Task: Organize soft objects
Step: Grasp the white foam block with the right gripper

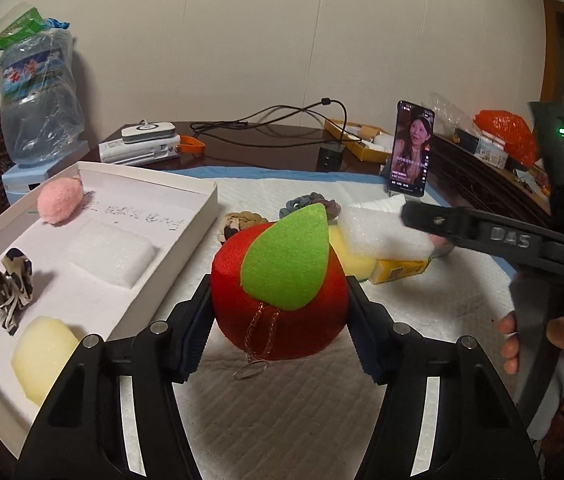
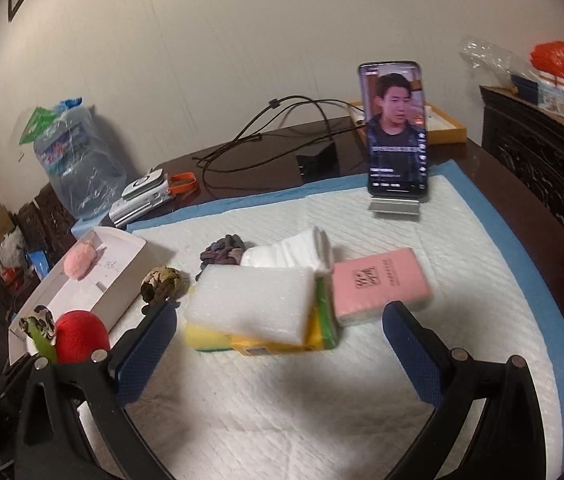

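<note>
While the left gripper (image 1: 278, 308) has its pads against both flanks of the red foam apple (image 1: 282, 300) at the centre of the left wrist view, the hold looks shallow: the pads meet the apple only along its lower sides, and its green felt leaf (image 1: 287, 258) and thin keychain (image 1: 256, 344) hang free in front. Because the foam is springy and rounded, I judge it could squirt forward out of the jaws if they squeeze harder, or sag and roll if lifted quickly. The dangling ring could also snag on the quilted white mat (image 1: 282, 420) or catch the near wall of the white tray (image 1: 186, 248) at the left of the frame on the way over.

That tray already holds a pink pompom (image 1: 60, 202), a white foam block (image 1: 112, 254), a patterned fabric bow (image 1: 4, 284) and a pale yellow sponge (image 1: 42, 354), so free room is tight; a careless drop may knock one of them or land on the rim.

The right gripper (image 2: 280, 340) stands wide apart and empty at the bottom of its own view, close before the stacked white foam pad (image 2: 250, 302), yellow sponge pack (image 2: 278, 344) and pink tissue packet (image 2: 379, 284). Its arm crosses the right side of the left view, so the two tools could collide, though depth there is hard to judge.
</note>
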### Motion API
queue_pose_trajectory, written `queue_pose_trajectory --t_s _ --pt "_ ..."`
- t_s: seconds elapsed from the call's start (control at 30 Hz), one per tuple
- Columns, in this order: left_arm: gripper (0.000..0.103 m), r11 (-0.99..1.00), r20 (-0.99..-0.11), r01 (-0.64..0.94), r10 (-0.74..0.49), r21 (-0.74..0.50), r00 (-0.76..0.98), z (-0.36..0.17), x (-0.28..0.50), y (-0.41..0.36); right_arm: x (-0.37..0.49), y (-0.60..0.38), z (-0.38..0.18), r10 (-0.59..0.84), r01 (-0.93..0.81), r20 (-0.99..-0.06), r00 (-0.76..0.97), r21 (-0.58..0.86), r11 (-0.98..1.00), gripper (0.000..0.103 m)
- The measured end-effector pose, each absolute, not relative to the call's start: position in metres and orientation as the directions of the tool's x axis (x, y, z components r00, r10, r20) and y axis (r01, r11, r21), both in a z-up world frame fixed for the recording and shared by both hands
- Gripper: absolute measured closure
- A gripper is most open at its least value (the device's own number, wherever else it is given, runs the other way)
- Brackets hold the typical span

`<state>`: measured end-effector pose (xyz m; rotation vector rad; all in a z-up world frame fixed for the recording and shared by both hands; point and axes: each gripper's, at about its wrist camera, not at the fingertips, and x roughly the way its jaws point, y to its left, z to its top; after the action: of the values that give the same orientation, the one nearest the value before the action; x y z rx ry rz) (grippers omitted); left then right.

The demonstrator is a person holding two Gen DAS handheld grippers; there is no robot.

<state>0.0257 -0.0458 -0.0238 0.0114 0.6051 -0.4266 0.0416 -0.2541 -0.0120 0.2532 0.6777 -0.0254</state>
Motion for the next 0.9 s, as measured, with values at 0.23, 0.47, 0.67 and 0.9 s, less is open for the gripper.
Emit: queue_pose_trajectory --t_s 0.23,0.47,0.67,0.9 --pt "0.041 0.913 -0.54 0.374 -0.398 -0.161 0.741 -0.023 0.028 -0.036 0.085 -0.229 -0.04 0.012 0.146 -0.707 0.707 0.162 0.976 0.0" --pt "0.041 0.915 -0.543 0.379 -0.391 -0.141 0.743 -0.023 0.026 -0.039 0.08 -0.228 -0.043 0.006 0.122 -0.699 0.715 0.133 0.984 0.005" --pt "0.041 0.923 -0.511 0.369 -0.371 -0.11 0.775 -0.019 0.018 -0.039 0.051 -0.237 -0.032 0.063 0.097 -0.635 0.77 0.214 0.972 0.011" --pt "0.041 0.934 -0.444 0.354 -0.337 -0.047 0.83 -0.012 0.001 -0.041 -0.018 -0.216 -0.003 -0.02 0.067 -0.393 0.919 0.106 0.992 0.011"
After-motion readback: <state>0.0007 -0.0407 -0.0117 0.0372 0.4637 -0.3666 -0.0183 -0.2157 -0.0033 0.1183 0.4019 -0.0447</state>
